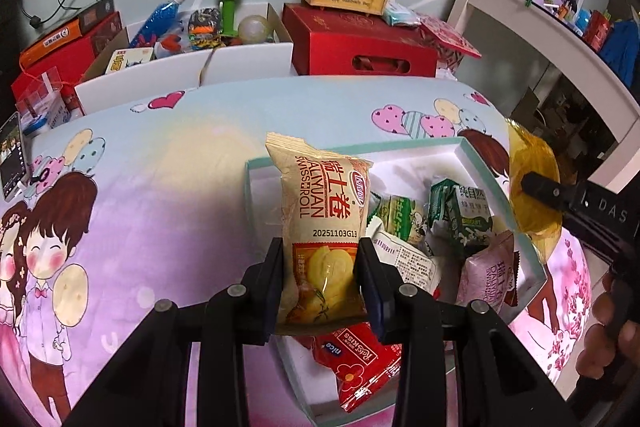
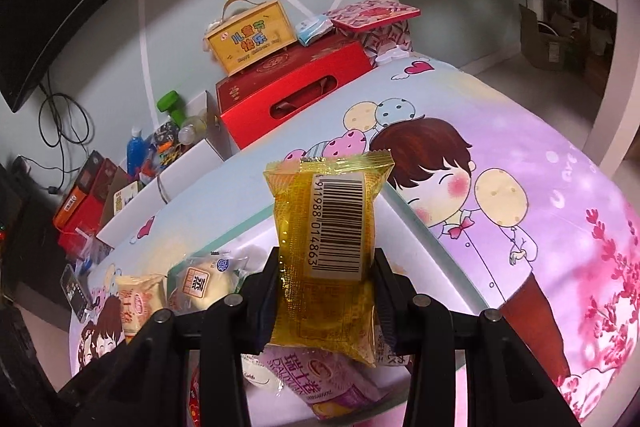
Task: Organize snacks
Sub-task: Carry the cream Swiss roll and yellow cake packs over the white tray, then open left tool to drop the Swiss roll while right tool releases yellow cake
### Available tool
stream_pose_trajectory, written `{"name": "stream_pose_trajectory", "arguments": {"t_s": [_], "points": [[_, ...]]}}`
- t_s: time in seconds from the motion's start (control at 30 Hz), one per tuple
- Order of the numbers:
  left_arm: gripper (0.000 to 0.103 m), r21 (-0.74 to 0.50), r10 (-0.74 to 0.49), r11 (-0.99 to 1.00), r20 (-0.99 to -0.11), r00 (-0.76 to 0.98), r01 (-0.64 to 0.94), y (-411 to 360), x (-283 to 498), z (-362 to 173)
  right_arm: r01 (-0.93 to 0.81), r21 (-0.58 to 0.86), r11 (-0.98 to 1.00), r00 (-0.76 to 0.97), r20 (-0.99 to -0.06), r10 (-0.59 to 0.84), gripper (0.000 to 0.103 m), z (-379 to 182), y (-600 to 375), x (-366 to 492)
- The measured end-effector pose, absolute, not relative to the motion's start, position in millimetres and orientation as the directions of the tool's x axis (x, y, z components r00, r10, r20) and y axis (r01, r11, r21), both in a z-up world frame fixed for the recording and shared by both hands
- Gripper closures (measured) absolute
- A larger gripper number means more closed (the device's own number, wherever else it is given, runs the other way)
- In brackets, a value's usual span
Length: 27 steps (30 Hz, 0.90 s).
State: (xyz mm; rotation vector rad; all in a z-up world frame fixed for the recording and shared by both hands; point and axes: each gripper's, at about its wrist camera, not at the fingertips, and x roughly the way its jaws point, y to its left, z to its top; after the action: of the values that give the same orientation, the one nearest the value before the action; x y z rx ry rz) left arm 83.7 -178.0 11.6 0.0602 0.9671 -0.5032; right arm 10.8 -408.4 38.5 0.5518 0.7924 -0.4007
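left gripper (image 1: 322, 281) clamps beige Swiss roll packet (image 1: 320, 211) low | right gripper (image 2: 326, 293) clamps yellow packet (image 2: 326, 223) | likely light, soft, crinkly film; grip gently mid-body

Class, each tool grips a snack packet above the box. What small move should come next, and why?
Probably lower the left tool and set its swiss roll in the bare far corner of the box; the near side is crowded with packets.
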Motion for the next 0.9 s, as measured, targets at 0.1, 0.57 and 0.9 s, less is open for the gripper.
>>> {"name": "stream_pose_trajectory", "arguments": {"t_s": [0.1, 0.57, 0.9], "points": [[0.066, -0.174, -0.380, 0.886, -0.804, 0.458, 0.431, -178.2, 86.7, 6.0, 0.493, 0.309, 0.813, 0.652, -0.750, -0.110, 0.059, 37.0, -399.8, 22.4], [0.066, -0.188, -0.376, 0.890, -0.818, 0.435, 0.416, -179.7, 93.8, -8.9, 0.373, 0.252, 0.893, 0.638, -0.768, -0.050, 0.059, 24.9, -355.4, 53.0], [0.066, -0.190, -0.376, 0.888, -0.825, 0.423, 0.419, -183.3, 97.4, -16.3, 0.352, 0.195, 0.915, 0.609, -0.790, -0.066, 0.058, 16.6, -343.7, 61.3]]}}
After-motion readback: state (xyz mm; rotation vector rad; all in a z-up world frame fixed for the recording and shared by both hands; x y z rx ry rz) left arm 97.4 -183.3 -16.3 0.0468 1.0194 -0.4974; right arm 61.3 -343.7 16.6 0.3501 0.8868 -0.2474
